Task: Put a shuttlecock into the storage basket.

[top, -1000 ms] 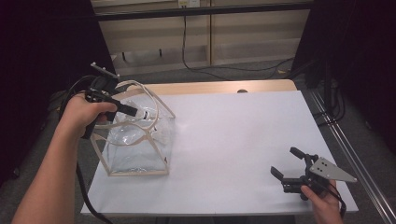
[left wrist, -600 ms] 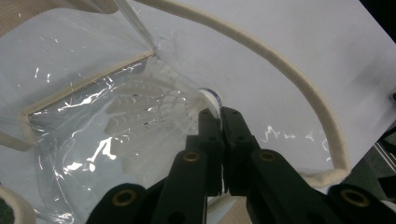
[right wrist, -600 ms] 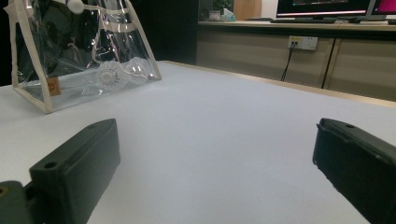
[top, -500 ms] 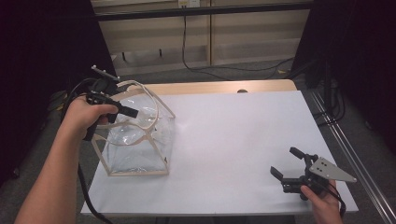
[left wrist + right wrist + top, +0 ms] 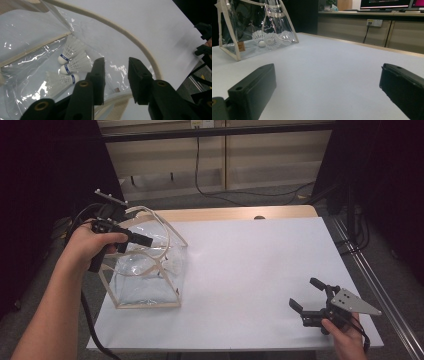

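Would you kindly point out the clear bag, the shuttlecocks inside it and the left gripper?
clear bag (image 5: 150,285), high view, on its transparent front wall.
shuttlecocks (image 5: 68,56), left gripper view, on the top one's feathers.
left gripper (image 5: 116,80), left gripper view, midway between its fingertips.

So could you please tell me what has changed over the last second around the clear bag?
The left gripper, above the clear bag's mouth, has just been opening its jaws; nothing is between them, and three shuttlecocks lie inside the bag. The hand barely shifted. The right gripper stayed open over the table.
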